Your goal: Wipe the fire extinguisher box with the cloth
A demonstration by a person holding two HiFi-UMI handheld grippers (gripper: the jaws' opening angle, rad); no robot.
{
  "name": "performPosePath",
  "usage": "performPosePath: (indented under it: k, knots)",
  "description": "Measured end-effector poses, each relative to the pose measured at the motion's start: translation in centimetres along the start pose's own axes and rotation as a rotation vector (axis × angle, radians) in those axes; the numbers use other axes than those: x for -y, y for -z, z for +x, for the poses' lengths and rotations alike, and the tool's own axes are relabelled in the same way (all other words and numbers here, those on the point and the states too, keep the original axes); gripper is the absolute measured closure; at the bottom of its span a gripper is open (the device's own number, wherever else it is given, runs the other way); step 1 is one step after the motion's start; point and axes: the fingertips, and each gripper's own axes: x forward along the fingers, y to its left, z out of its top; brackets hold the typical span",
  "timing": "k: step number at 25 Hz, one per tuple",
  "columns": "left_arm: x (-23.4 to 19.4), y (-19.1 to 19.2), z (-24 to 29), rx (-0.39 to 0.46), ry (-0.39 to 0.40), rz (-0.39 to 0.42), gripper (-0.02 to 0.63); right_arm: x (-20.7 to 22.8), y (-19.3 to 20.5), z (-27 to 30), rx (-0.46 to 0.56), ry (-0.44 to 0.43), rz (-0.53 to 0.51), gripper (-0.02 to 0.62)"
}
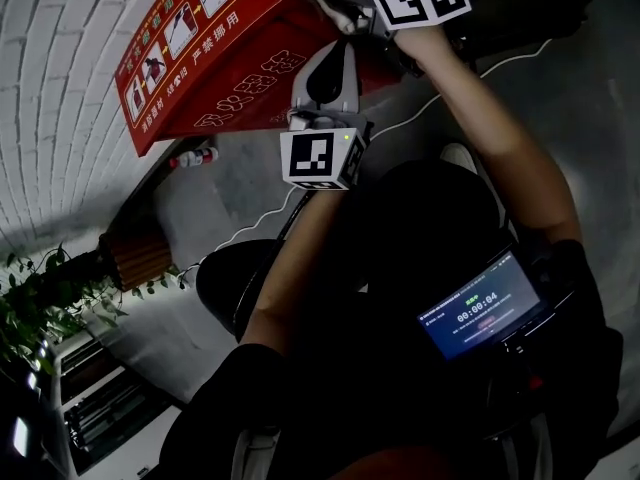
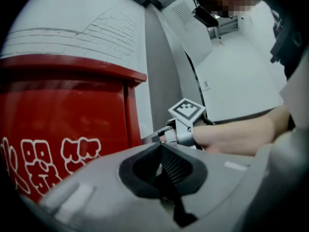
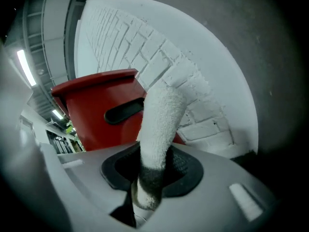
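Note:
The red fire extinguisher box with white characters stands against a white brick wall. My right gripper is at the box's right end, shut on a white cloth that sticks out toward the box and its black handle slot. My left gripper is just below it, in front of the box, with its jaws shut and nothing between them. In the left gripper view, the right gripper's marker cube shows beside the box's corner.
A white brick wall runs behind the box. White cables lie on the grey floor, and a small red and white item lies under the box. A plant and a wooden stand are at left. A lit screen hangs at my chest.

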Motion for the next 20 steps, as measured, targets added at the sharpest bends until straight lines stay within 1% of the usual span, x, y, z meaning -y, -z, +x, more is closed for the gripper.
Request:
performPosePath:
  k: [4,9,14,17,20]
  knots:
    - [0.4,1.2,0.5,-0.030,0.002,0.002,0.607,1.0,1.2,0.3,-0.003,0.009,-0.010,0.508]
    - [1.2,3.2,1.3,-0.115,-0.005,0.025,0.607,2.3,3.1,0.3,-0.017,0.030,0.001,0.508]
    - [1.8,3.9,2.0,-0.197,-0.026,0.086,0.607,3.6,4.9,0.4,-0.036,0.053,-0.008,0.508]
    - [2.0,4.9,2.4,-0.252,-0.034,0.086,0.607,4.4,5.9,0.5,-0.036,0.087,-0.055,0.508]
    - [1.7,6.1,2.6,-0.294,-0.055,0.059,0.607,5.1,6.8,0.5,-0.011,0.126,-0.161,0.509]
